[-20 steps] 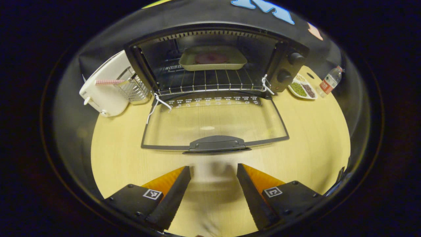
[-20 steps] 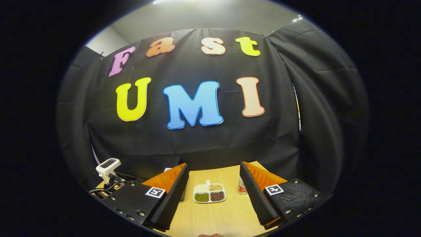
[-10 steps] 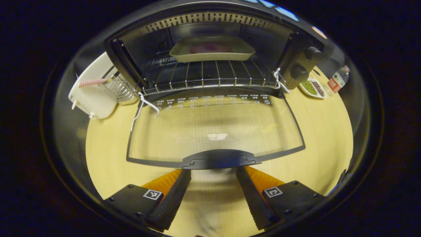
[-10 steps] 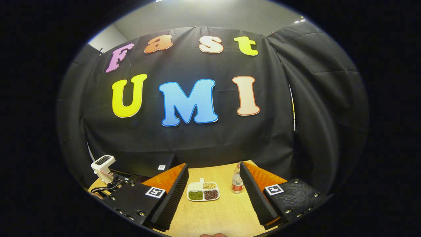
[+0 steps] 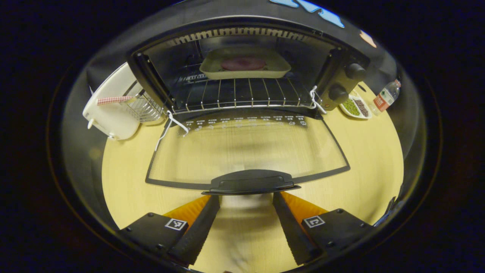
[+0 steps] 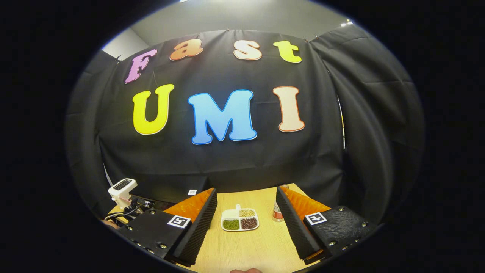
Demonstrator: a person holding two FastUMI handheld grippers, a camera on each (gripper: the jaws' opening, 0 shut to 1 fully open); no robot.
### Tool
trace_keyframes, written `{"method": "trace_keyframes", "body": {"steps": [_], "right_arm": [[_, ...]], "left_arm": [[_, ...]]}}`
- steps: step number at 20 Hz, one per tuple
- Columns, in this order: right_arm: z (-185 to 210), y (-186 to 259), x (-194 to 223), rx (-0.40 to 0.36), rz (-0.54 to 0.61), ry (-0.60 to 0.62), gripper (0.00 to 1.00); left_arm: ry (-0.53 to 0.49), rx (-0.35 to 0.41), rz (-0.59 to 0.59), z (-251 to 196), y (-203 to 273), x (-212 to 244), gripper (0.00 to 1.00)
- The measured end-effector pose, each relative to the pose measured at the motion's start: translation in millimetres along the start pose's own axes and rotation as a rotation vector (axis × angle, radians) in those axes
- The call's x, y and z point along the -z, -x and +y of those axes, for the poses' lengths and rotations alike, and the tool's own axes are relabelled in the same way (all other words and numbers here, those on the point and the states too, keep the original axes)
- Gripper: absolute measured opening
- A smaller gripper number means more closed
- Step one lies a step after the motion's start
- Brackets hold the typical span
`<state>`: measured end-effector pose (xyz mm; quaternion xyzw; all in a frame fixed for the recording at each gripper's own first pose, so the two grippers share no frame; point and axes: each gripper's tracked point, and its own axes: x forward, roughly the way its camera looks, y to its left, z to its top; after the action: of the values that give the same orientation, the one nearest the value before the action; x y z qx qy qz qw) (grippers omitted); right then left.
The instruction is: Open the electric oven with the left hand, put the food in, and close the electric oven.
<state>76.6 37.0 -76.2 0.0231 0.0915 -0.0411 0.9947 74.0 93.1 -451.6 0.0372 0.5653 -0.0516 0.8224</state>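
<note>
Left gripper view: pale wooden table (image 5: 363,151), black cloth booth wall behind. Electric oven (image 5: 242,72) open, door (image 5: 246,148) down flat, food tray (image 5: 244,64) on rack. Left gripper (image 5: 246,231) fingers apart, just short of door handle (image 5: 252,181). Right gripper (image 6: 246,227) fingers apart, empty. Bottle (image 5: 383,99) label unreadable.

Left tongs (image 5: 246,223) and right tongs (image 6: 246,222) both gape wide (nothing between the fingers).

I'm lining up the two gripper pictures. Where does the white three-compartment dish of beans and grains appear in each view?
Left gripper view: white three-compartment dish far right, beside the black oven's knobs.
Right gripper view: dish bottom centre, between that gripper's own open fingers.
Shared landmark: the clear red-labelled bottle just right of the dish.
</note>
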Motion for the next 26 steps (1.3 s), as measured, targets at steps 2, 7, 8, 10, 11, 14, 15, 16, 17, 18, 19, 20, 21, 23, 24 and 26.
{"method": "trace_keyframes", "body": {"steps": [2, 7, 8, 10, 11, 14, 15, 16, 17, 18, 19, 20, 21, 23, 24, 26], "right_arm": [[4.3, 1.5, 1.4, -0.008, 0.004, -0.006, 0.94], [3.4, 3.7, 0.5, -0.009, 0.001, 0.0, 0.94], [3.9, 3.4, 0.6, -0.011, 0.004, -0.002, 0.94], [0.7, 2.5, -0.5, -0.005, 0.005, -0.007, 0.94], [-0.4, 2.1, -0.4, -0.003, 0.005, -0.012, 0.94], [-4.1, 2.7, -0.8, 0.005, 0.007, -0.016, 0.94], [-4.9, 2.6, 0.4, 0.007, 0.006, -0.017, 0.94], [-6.4, 1.9, 0.6, 0.009, 0.008, -0.017, 0.94], [-6.8, 1.7, 2.0, 0.011, 0.011, -0.019, 0.94], [-7.0, 0.5, 2.7, 0.013, 0.015, -0.021, 0.94], [-7.3, -0.3, 3.7, 0.012, 0.02, -0.025, 0.94], [-6.7, -1.2, 3.9, 0.011, 0.021, -0.027, 0.94], [-6.9, -2.1, 4.3, 0.012, 0.024, -0.027, 0.94], [-5.0, -2.4, 3.8, 0.008, 0.028, -0.024, 0.94], [-4.0, -2.2, 1.8, 0.006, 0.025, -0.02, 0.94], [-4.7, -0.2, -3.8, 0.006, 0.011, -0.004, 0.94]], "left_arm": [[0.002, 0.005, -0.01, 0.0, 5.2, -1.6, 1.0], [0.005, 0.002, -0.054, -1.1, 13.1, -7.1, 0.96], [0.008, 0.001, -0.068, -2.0, 13.3, -11.0, 0.96], [0.011, -0.003, -0.094, -2.7, 15.3, -18.0, 0.96], [0.015, -0.006, -0.103, -2.3, 17.2, -20.8, 1.0], [0.033, -0.016, -0.124, 1.1, 19.8, -29.8, 1.0], [0.035, -0.022, -0.13, 2.9, 21.1, -32.1, 1.0], [0.034, -0.026, -0.14, 4.7, 22.7, -36.0, 0.96], [0.03, -0.035, -0.15, 6.9, 24.7, -38.8, 1.0], [0.021, -0.044, -0.165, 9.0, 26.8, -43.4, 0.96], [0.014, -0.052, -0.189, 9.5, 31.7, -49.6, 1.0], [0.007, -0.06, -0.218, 10.2, 37.3, -57.1, 0.96], [0.002, -0.063, -0.247, 10.2, 42.9, -62.6, 1.0], [-0.001, -0.078, -0.299, 12.5, 53.7, -77.2, 0.96], [0.006, -0.085, -0.321, 14.7, 61.5, -85.3, 0.96], [0.023, -0.091, -0.401, 13.0, 74.0, -103.8, 0.96]]}}
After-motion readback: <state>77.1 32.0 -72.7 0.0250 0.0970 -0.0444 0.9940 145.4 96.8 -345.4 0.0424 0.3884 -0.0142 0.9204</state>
